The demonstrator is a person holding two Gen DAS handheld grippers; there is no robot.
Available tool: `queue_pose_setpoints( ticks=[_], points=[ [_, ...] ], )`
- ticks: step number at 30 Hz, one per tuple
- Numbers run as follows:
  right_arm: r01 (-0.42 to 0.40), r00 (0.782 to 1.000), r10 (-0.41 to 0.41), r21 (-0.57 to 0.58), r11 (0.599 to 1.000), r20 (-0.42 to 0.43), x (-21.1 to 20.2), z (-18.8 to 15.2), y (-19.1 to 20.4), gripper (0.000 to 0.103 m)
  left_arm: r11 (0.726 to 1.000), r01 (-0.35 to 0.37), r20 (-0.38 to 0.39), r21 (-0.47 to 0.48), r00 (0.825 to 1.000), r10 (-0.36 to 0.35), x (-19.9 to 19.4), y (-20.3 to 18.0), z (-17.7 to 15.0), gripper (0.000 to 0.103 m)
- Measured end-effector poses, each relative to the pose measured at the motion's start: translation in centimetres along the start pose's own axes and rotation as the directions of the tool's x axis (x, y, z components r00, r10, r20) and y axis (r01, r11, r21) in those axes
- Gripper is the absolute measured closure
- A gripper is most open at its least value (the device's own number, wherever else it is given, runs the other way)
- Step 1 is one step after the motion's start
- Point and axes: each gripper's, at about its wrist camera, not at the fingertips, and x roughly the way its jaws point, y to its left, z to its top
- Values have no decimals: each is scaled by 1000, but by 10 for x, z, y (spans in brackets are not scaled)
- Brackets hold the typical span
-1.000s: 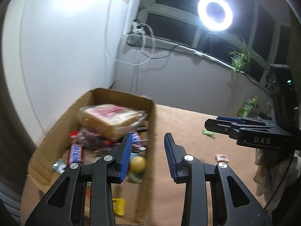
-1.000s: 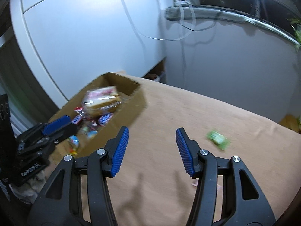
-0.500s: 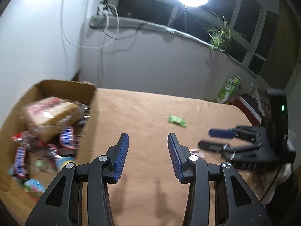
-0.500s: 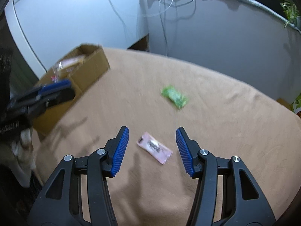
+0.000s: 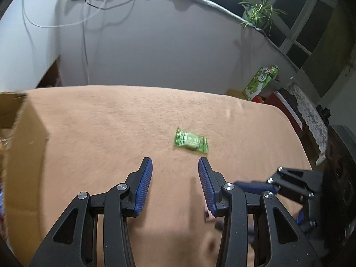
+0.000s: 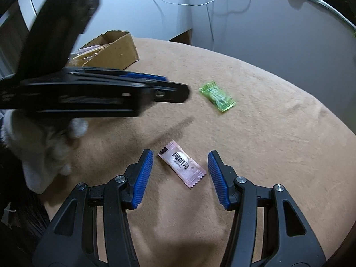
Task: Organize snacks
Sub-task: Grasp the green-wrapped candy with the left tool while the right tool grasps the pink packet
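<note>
A green candy wrapper (image 5: 191,140) lies on the tan tablecloth (image 5: 111,120), just beyond my open, empty left gripper (image 5: 175,166); it also shows in the right wrist view (image 6: 217,96). A pink candy wrapper (image 6: 182,164) lies flat between the fingers of my open right gripper (image 6: 180,159), close above the cloth. The cardboard snack box (image 5: 24,155) stands at the left; in the right wrist view (image 6: 113,50) it holds a bagged bread loaf. The left gripper crosses the right wrist view (image 6: 106,91), blurred. The right gripper shows at the lower right of the left wrist view (image 5: 287,184).
A wall with hanging cables (image 5: 84,22) rises behind the table. A green carton (image 5: 261,81) and a lace-covered stand (image 5: 311,120) sit off the table's right edge. A potted plant (image 5: 258,11) is on the window ledge. A white-gloved hand (image 6: 42,146) holds the left gripper.
Both grippers swung away from the box toward the table's middle. The right gripper came down over the pink wrapper. The left gripper now faces the green wrapper. Both stayed open.
</note>
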Motion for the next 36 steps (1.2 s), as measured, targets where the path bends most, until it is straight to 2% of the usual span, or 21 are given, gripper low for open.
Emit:
queue_pose_setpoints(
  ticks=[4,6,8,16,21,25,29,32,34,36],
  points=[
    [-17,1000,17,0,1000,5,2,-6,-3,48,1000,17,-34,9,999,-17,19,-5,5,61],
    [-36,999,36,16,999,12,0,-8,-6,49,1000,21,-29,20,999,-20,23,-7,9,61],
    [-45,999,45,31,999,17,-2,-8,-11,54,999,29,-33,24,999,-28,27,-10,14,61],
    [-42,999,42,23,999,23,-6,-15,-8,56,995,22,-32,97,999,-19,41,-25,25,62],
    [-6,999,5,11,1000,39,-8,-21,-4,56,985,-34,-14,166,999,37,47,-36,26,62],
    [43,998,-41,-34,999,48,-9,-25,7,56,962,-72,-10,262,997,78,47,-47,18,55],
    [67,997,-65,-53,996,45,-7,-28,13,58,953,-93,-4,290,995,99,45,-48,15,55],
    [87,995,-84,-61,994,45,-5,-26,18,60,944,-115,2,310,993,120,48,-52,15,60],
    [109,993,-106,-65,992,47,-5,-27,20,70,942,-117,2,313,992,122,47,-52,15,66],
    [137,990,-134,-72,988,47,-2,-23,23,73,940,-119,5,320,992,124,45,-49,13,72]
  ],
)
